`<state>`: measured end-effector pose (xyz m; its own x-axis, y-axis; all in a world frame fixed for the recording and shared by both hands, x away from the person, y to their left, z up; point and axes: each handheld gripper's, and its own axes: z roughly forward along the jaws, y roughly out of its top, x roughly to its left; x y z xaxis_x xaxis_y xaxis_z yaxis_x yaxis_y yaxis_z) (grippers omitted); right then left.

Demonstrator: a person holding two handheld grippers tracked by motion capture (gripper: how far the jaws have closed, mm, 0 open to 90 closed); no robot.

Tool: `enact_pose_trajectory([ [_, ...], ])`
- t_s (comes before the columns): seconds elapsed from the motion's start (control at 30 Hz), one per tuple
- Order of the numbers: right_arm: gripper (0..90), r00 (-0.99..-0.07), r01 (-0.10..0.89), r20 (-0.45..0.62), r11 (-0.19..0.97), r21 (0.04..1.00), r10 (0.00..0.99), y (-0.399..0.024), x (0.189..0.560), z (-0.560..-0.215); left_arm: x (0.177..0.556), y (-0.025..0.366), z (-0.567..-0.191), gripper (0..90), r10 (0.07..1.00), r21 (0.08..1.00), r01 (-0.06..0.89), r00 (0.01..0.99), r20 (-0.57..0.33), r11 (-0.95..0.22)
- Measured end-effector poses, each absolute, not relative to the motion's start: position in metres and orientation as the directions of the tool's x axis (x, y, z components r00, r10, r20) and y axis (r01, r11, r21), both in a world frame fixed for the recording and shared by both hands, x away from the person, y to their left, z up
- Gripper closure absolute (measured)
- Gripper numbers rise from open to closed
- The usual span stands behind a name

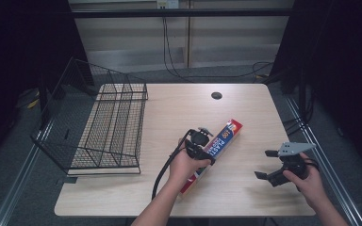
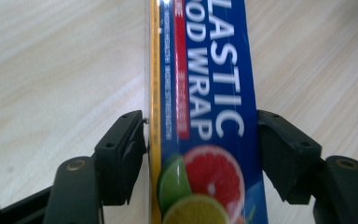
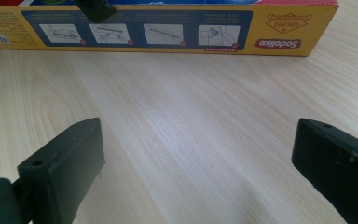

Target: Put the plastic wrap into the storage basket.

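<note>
— Tongs first: what are the left tongs doing?

— They straddle the box across its width, one jaw at each long side. The jaw on the yellow edge sits just beside it with a sliver of gap; the other looks to be against the blue side. So closing on the box, not clearly pinching it.

— And the right tongs?

— Spread wide, with bare wood between the jaws. They are off the box's yellow side, apart from it, and face it.

— Where is the box?

— Flat on the tabletop, lying diagonally near the middle, its red end pointing away from the person. The left hand is over its nearer half.

— Anything else?

— A wire rack stands well apart from the box, on the left tongs' side.
</note>
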<state>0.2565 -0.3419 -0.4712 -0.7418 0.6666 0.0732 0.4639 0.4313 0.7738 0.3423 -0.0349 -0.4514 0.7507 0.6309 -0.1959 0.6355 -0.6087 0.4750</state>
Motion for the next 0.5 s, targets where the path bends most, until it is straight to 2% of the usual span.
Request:
enact_pose_trajectory([
  [0.3, 2.2, -0.736, 0.468, 0.073, 0.428, 0.773, 0.673, -0.343, 0.257, -0.471, 0.357, -0.056, -0.454, 31.6, 0.631, 0.448, 0.633, 0.755, -0.177, -0.632],
  [0.5, 2.2, -0.738, 0.468, 0.075, 0.429, 0.772, 0.67, -0.342, 0.258, -0.472, 0.362, -0.061, -0.457, 37.4, 0.644, 0.41, 0.652, 0.743, -0.18, -0.638],
])
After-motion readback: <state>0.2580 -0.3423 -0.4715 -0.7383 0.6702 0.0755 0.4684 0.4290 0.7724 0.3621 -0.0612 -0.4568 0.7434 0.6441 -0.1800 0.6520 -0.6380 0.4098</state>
